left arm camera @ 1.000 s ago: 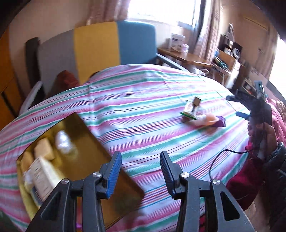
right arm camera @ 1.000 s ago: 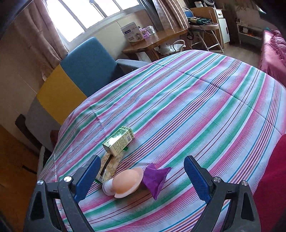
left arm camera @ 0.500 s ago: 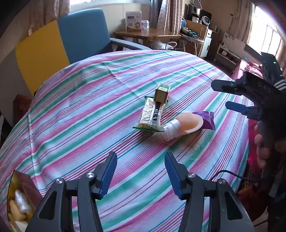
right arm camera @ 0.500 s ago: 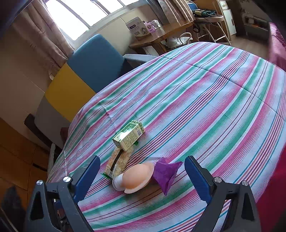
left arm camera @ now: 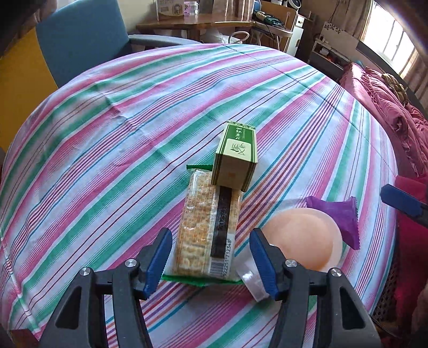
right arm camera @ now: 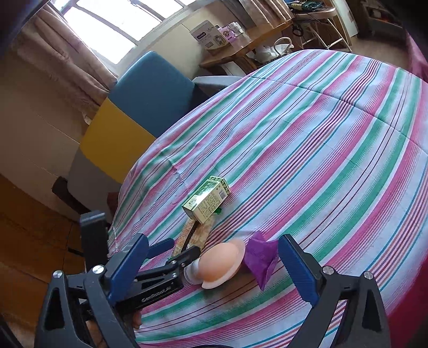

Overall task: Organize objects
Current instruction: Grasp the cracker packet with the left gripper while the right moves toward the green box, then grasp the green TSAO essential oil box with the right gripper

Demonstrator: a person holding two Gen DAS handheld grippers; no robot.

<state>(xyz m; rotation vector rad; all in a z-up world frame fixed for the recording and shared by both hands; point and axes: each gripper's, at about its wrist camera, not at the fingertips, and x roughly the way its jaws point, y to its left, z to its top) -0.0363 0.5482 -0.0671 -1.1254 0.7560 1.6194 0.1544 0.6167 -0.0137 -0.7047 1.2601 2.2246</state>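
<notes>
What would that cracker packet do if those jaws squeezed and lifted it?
The cracker packet looks like thin, glossy film, so it may crinkle and slip. The crackers inside could probably crack under pressure. The green box rests on its far end and would likely slide off.

Blue-yellow armchair (right arm camera: 139, 107) behind striped tablecloth (left arm camera: 133, 120); wooden desk (left arm camera: 198, 22) with white box (right arm camera: 207, 36) beyond; curtained window (right arm camera: 107, 24) above.

Both wrist cameras are looking steeply down, close over the cracker packet (left arm camera: 207, 230), sharing it from opposite sides.
</notes>
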